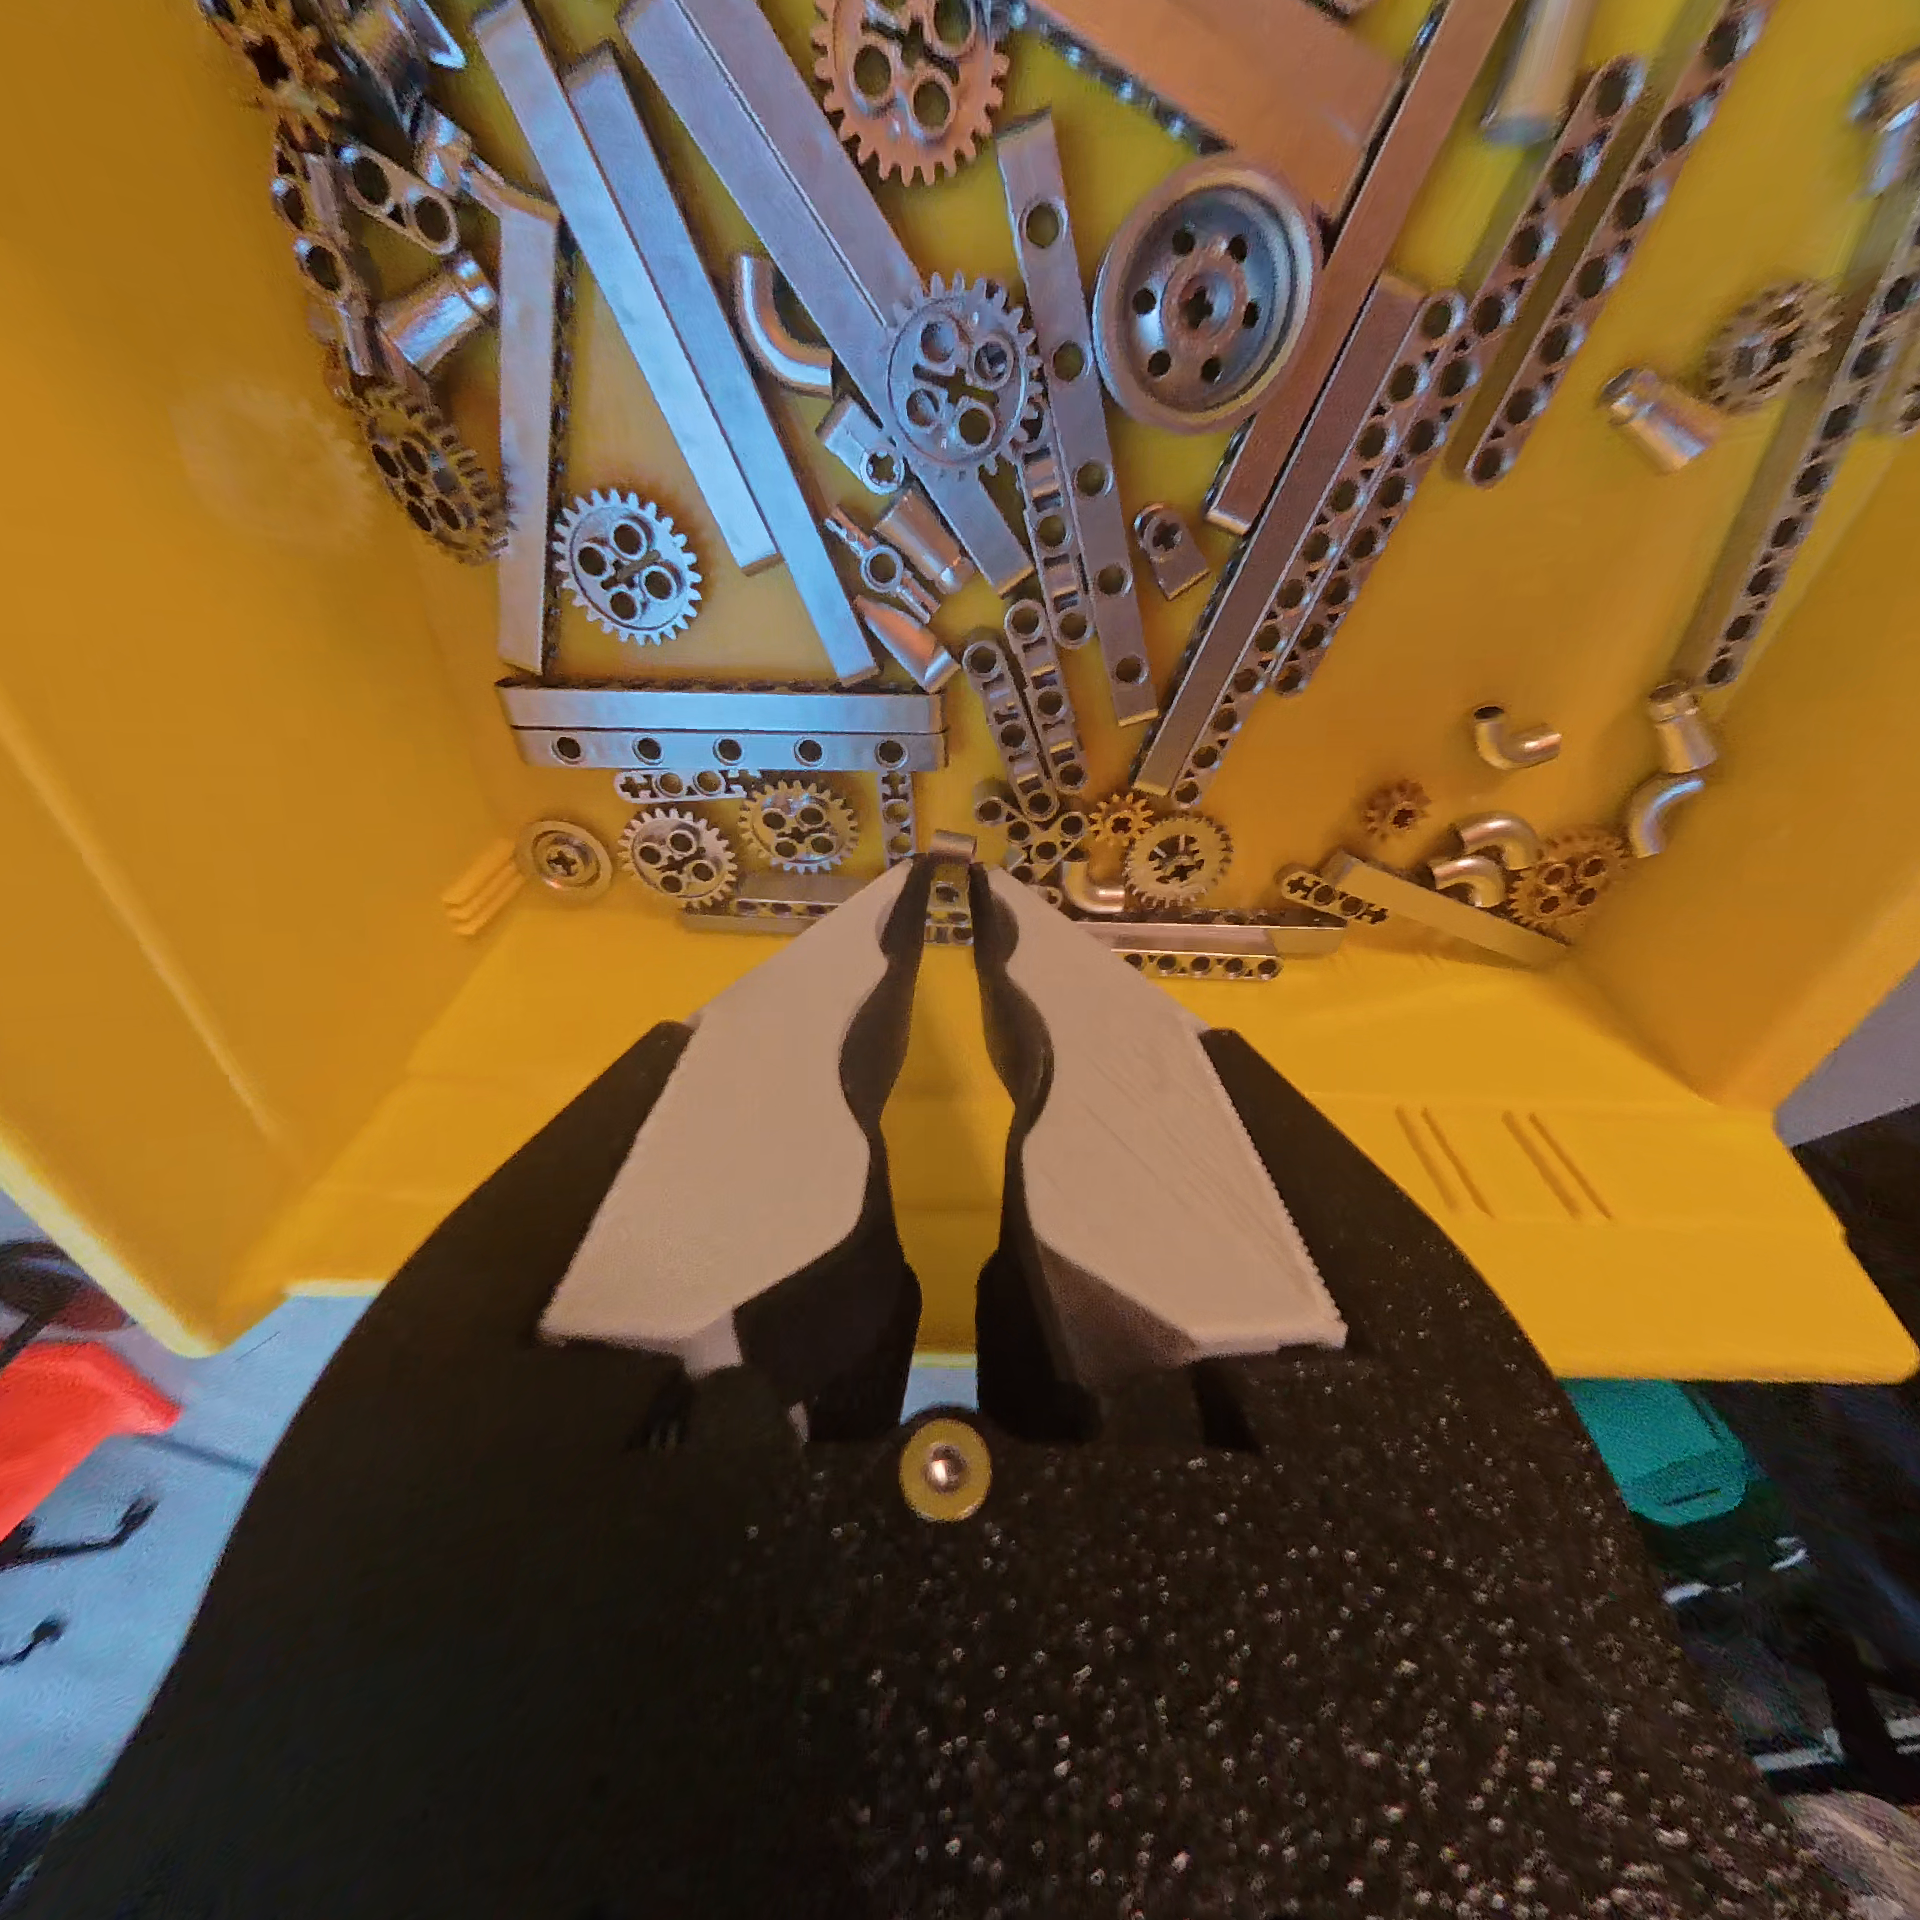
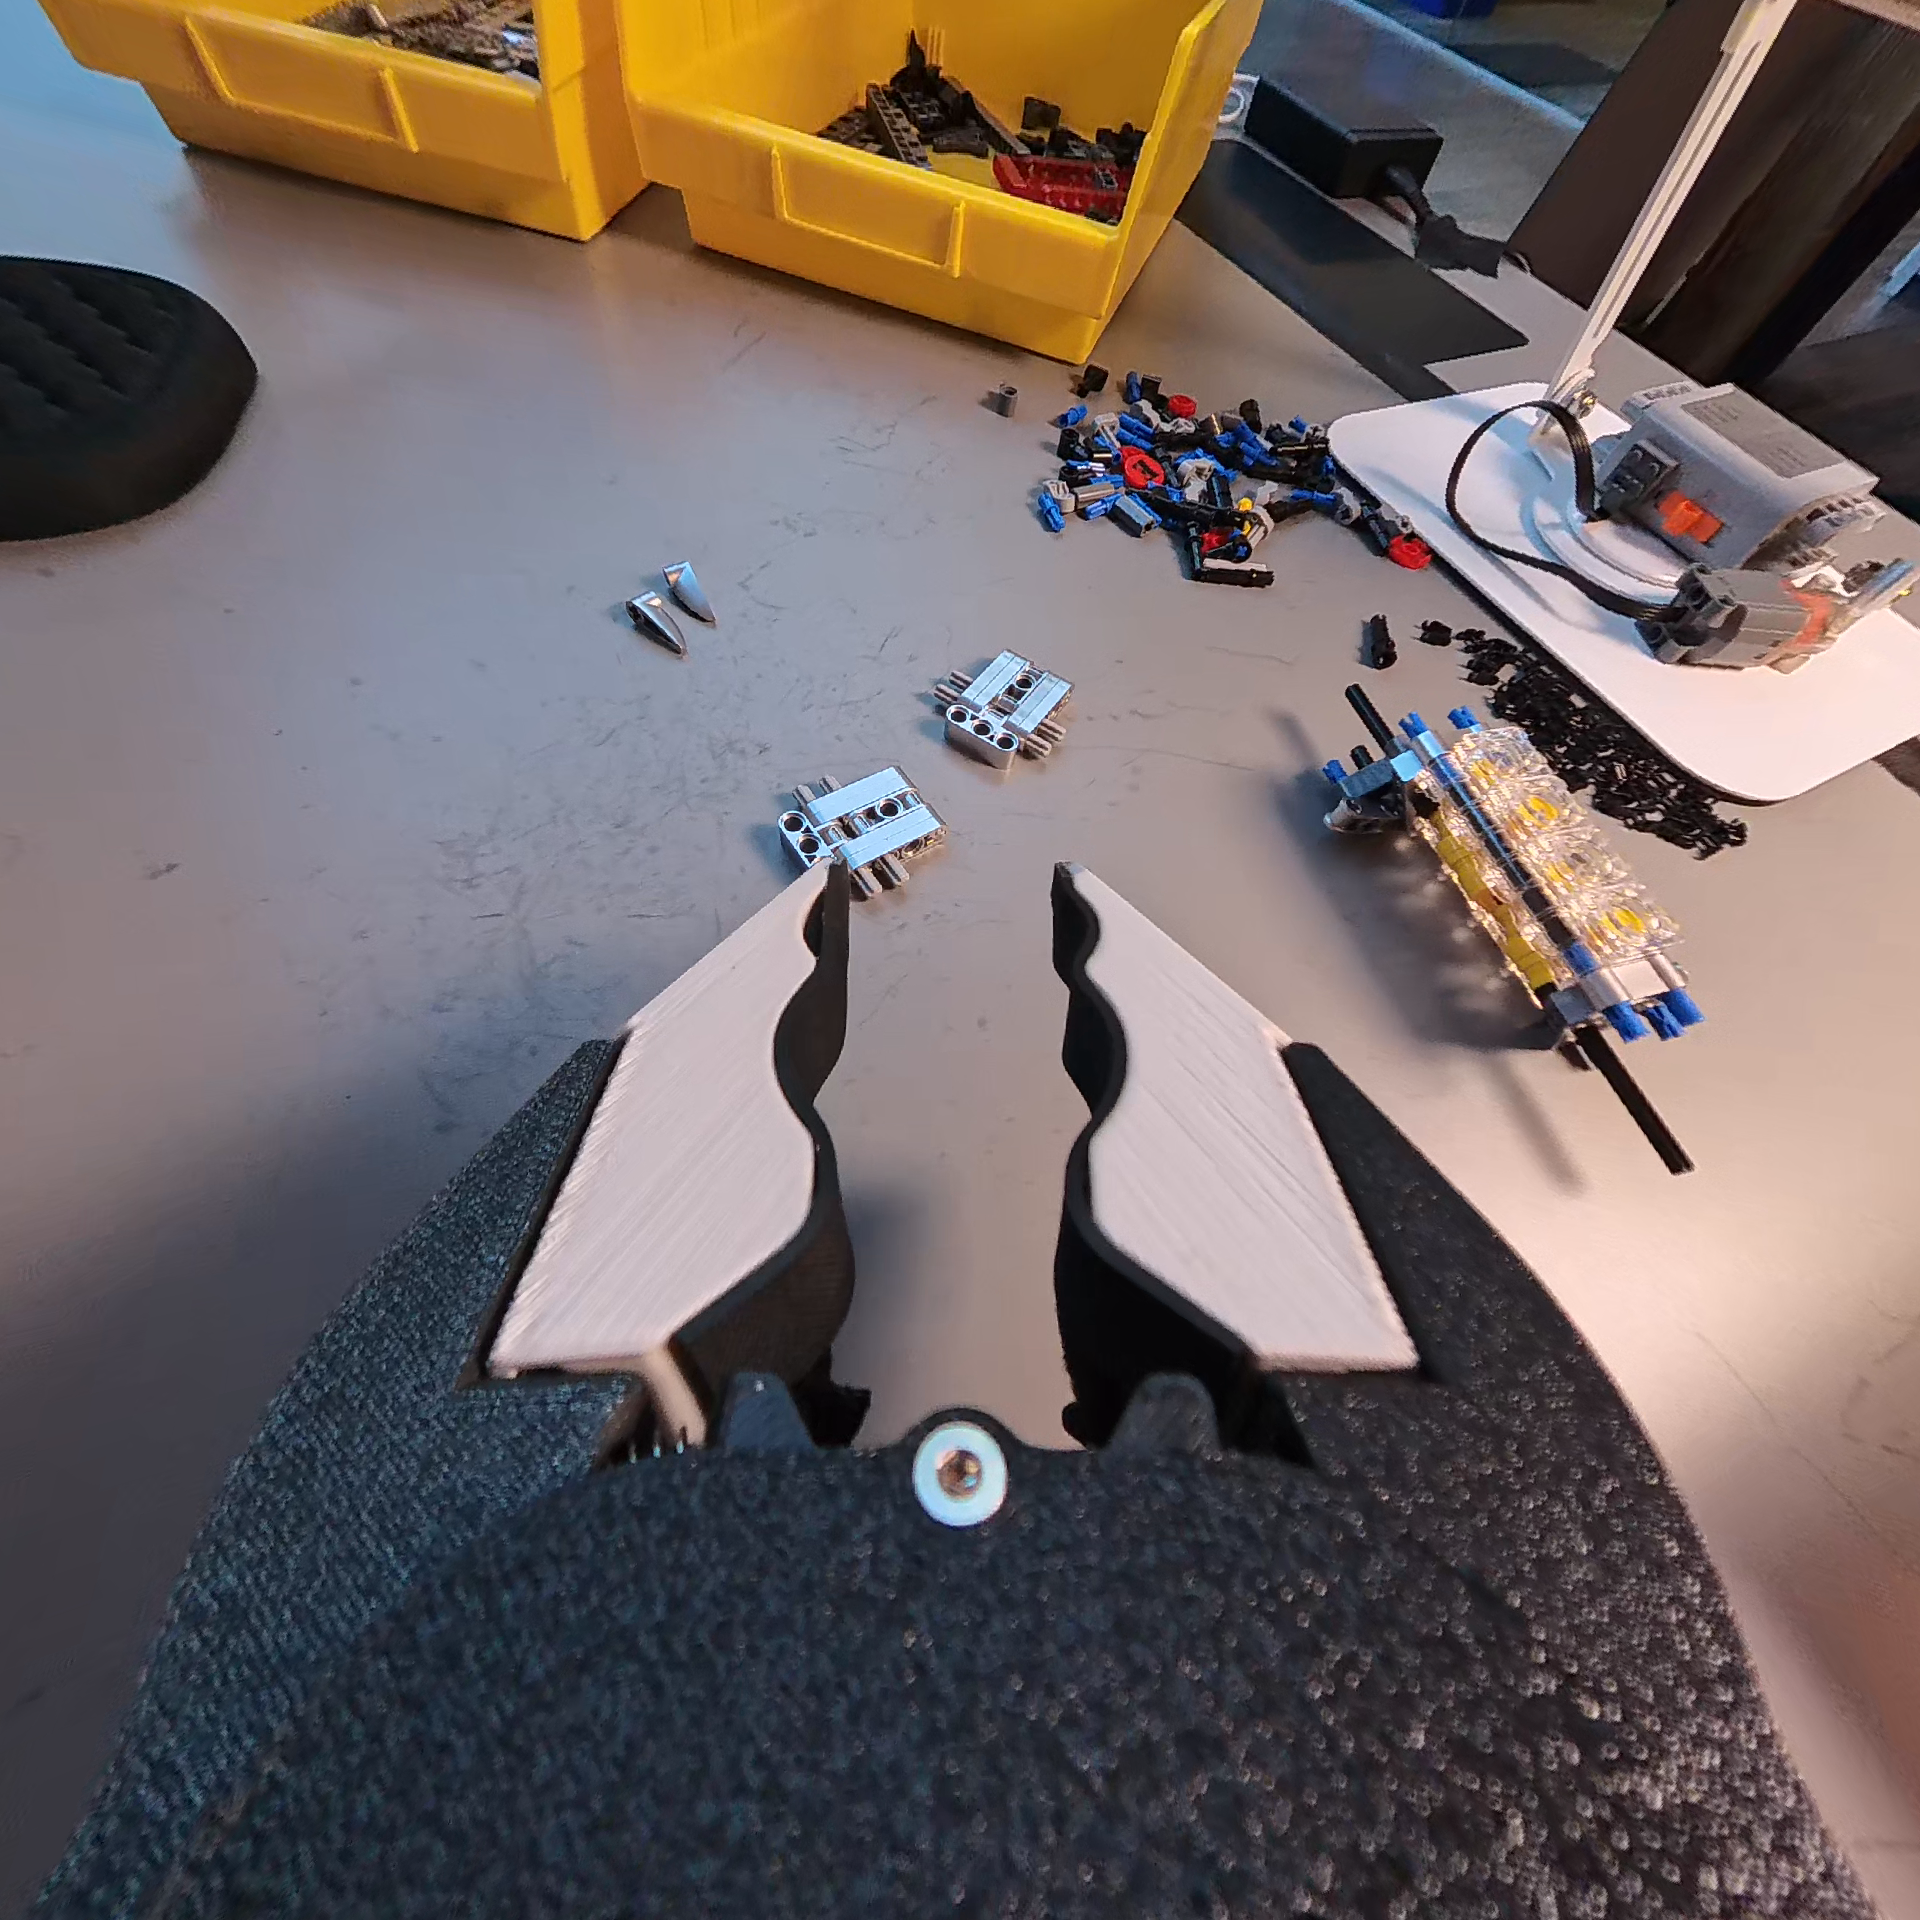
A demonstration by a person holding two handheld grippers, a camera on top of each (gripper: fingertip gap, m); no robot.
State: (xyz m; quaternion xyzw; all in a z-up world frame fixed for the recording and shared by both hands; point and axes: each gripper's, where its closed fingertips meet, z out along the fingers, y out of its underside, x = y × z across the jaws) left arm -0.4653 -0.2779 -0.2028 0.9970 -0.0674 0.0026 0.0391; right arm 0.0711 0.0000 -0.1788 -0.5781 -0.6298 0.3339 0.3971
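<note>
Left gripper (image 1: 945, 883) is down inside a yellow plastic bin (image 1: 208, 727), near its front wall. Fingers nearly pressed together, pinching a small grey perforated beam piece (image 1: 948, 883) at the tips; only a narrow slit shows between them.

The bin floor is packed with grey plastic parts: long perforated beams (image 1: 1340, 582), flat smooth bars (image 1: 665, 322), toothed gears (image 1: 966, 369), a round wheel hub (image 1: 1205, 296) and small elbow pieces (image 1: 1512, 738). Nearest the tips are 2 gears (image 1: 675, 852) just to the left and a small tan gear (image 1: 1122, 821) just to the right.

Right gripper (image 2: 945, 883) sits over the grey bench (image 2: 416, 831); fingers spread, nothing between them. Nearest thing is a grey beam-and-pin assembly (image 2: 860, 826) just beside the left fingertip; I cannot tell whether they touch. A 2nd similar assembly (image 2: 1006, 712) lies farther out. 2 small grey curved wedge pieces (image 2: 670, 608) are off to the left.

To the right lies a clear block assembly with yellow and blue parts on a black axle (image 2: 1517, 894). Behind it are a pile of blue, black and red pins (image 2: 1195, 478) and a heap of small black pins (image 2: 1600, 748). A white base plate (image 2: 1455, 478) carries a grey battery box (image 2: 1745, 468) with a black cable. 2 yellow bins (image 2: 914, 208) stand at the far edge. A black textured pad (image 2: 94, 395) is at far left.
</note>
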